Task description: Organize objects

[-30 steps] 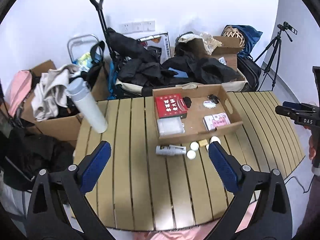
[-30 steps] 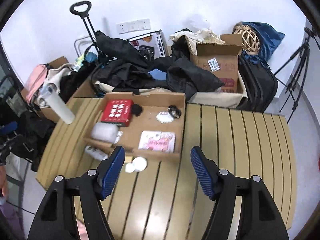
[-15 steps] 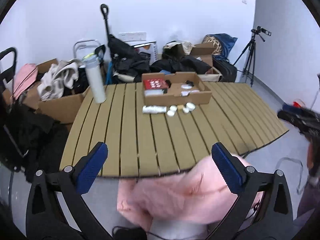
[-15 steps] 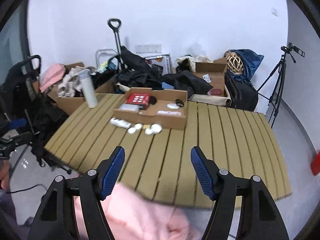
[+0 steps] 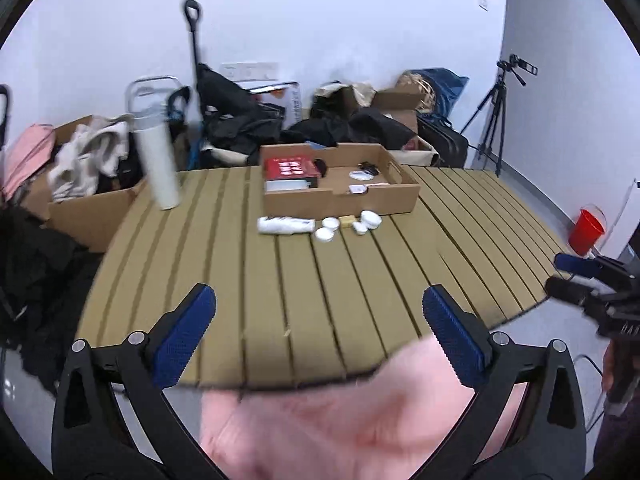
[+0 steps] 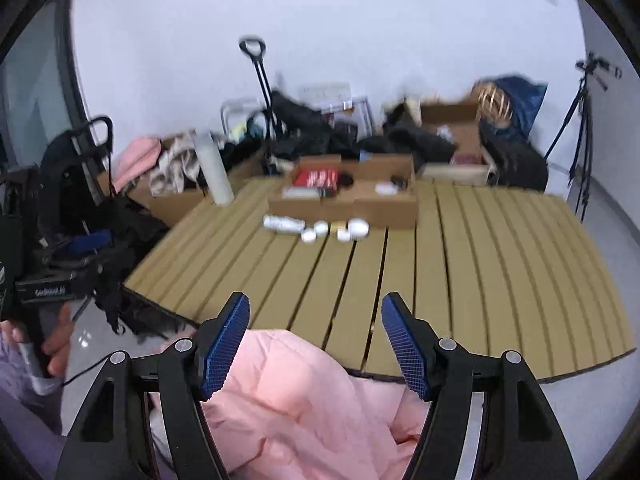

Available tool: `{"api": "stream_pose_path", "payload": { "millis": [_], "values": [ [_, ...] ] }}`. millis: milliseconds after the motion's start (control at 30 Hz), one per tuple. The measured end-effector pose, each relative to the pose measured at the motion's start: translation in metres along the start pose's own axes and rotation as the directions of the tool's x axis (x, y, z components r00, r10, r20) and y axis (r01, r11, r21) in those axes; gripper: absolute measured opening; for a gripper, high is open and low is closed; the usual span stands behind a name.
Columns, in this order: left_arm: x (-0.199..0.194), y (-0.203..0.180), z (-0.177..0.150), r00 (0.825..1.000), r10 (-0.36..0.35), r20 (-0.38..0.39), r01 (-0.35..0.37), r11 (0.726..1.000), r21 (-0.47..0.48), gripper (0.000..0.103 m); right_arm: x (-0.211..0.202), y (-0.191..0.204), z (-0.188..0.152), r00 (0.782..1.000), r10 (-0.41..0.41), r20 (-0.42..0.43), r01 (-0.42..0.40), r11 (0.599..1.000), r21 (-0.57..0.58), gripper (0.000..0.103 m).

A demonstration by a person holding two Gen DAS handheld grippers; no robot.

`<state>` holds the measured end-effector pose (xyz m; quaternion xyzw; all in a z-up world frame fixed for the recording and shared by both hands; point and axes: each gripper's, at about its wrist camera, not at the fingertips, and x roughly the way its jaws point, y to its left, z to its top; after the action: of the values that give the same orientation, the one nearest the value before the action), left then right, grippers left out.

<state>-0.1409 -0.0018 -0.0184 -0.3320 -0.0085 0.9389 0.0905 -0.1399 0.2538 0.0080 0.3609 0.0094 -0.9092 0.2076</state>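
Both spread wide and empty, left gripper (image 5: 320, 334) and right gripper (image 6: 315, 338); now closer to cardboard tray (image 5: 340, 196) than before.

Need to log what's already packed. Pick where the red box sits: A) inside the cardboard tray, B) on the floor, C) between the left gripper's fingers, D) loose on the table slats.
A: the red box lies inside the cardboard tray, at its left end; both grippers are open and hold nothing.

The left gripper (image 5: 320, 332) is held level with its jaws spread wide and nothing between them. The right gripper (image 6: 315, 340) is likewise spread and unloaded.
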Motion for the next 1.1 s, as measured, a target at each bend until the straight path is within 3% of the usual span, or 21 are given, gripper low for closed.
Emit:
{"api": "stream_pose_path", "payload": {
  "millis": [33, 67, 100, 133, 233, 367, 467, 633, 667, 700, 767, 933, 1000, 1100],
  "values": [
    [0.016, -0.003, 0.004, 1.000, -0.016, 0.000, 0.016, 1.000, 0.019, 0.099, 0.017, -0.004, 0.003, 1.000, -0.007, -0.018, 0.007, 1.000, 0.000, 0.072],
    [0.039, -0.006, 0.008, 0.999, -0.037, 0.007, 0.037, 0.998, 0.046, 0.093, 0.031, -0.008, 0.007, 1.000, -0.013, -0.025, 0.013, 1.000, 0.001, 0.072],
    [0.057, -0.008, 0.011, 0.999, -0.049, 0.015, 0.048, 0.997, 0.066, 0.080, 0.053, -0.014, 0.014, 0.999, -0.026, -0.041, 0.026, 1.000, 0.000, 0.072],
    [0.083, -0.012, 0.015, 0.998, -0.060, 0.005, 0.060, 0.996, 0.071, 0.076, 0.070, -0.018, 0.019, 0.998, -0.037, -0.055, 0.037, 0.999, -0.003, 0.072],
    [0.161, -0.014, 0.022, 0.992, -0.086, -0.093, 0.089, 0.996, 0.029, 0.068, 0.134, -0.036, 0.039, 0.994, -0.018, -0.104, 0.020, 1.000, 0.017, 0.072],
    [0.245, -0.006, 0.027, 0.979, -0.043, -0.198, 0.035, 0.998, -0.043, 0.049, 0.214, -0.058, 0.066, 0.990, 0.026, -0.142, -0.018, 0.998, 0.054, 0.062],
    [0.275, -0.004, 0.024, 0.975, -0.014, -0.223, 0.004, 0.999, -0.047, 0.048, 0.266, -0.071, 0.080, 0.986, 0.060, -0.155, -0.046, 0.995, 0.089, 0.062],
    [0.294, -0.005, 0.018, 0.975, 0.002, -0.222, -0.008, 1.000, -0.026, 0.046, 0.321, -0.082, 0.083, 0.981, 0.085, -0.177, -0.062, 0.989, 0.131, 0.062],
    [0.295, -0.005, 0.019, 0.976, 0.010, -0.215, -0.017, 0.999, -0.029, 0.040, 0.325, -0.083, 0.083, 0.981, 0.081, -0.174, -0.058, 0.990, 0.130, 0.061],
    [0.295, -0.003, 0.019, 0.978, 0.001, -0.209, -0.009, 0.999, -0.036, 0.027, 0.329, -0.083, 0.082, 0.982, 0.076, -0.173, -0.054, 0.990, 0.130, 0.059],
    [0.295, -0.002, 0.020, 0.979, 0.000, -0.205, -0.008, 0.999, -0.042, 0.026, 0.335, -0.081, 0.081, 0.984, 0.052, -0.169, -0.031, 0.992, 0.123, 0.044],
    [0.292, -0.005, 0.020, 0.979, 0.000, -0.202, -0.007, 0.999, -0.034, 0.025, 0.336, -0.075, 0.078, 0.987, 0.047, -0.154, -0.030, 0.993, 0.110, 0.044],
    [0.279, -0.006, 0.019, 0.981, -0.008, -0.194, 0.000, 0.999, -0.044, 0.025, 0.330, -0.071, 0.077, 0.986, 0.038, -0.164, -0.023, 0.995, 0.096, 0.044],
    [0.225, -0.009, 0.015, 0.988, -0.030, -0.152, 0.023, 0.999, -0.048, 0.025, 0.294, -0.063, 0.073, 0.991, 0.014, -0.132, -0.007, 0.998, 0.055, 0.044]
  ]
}}
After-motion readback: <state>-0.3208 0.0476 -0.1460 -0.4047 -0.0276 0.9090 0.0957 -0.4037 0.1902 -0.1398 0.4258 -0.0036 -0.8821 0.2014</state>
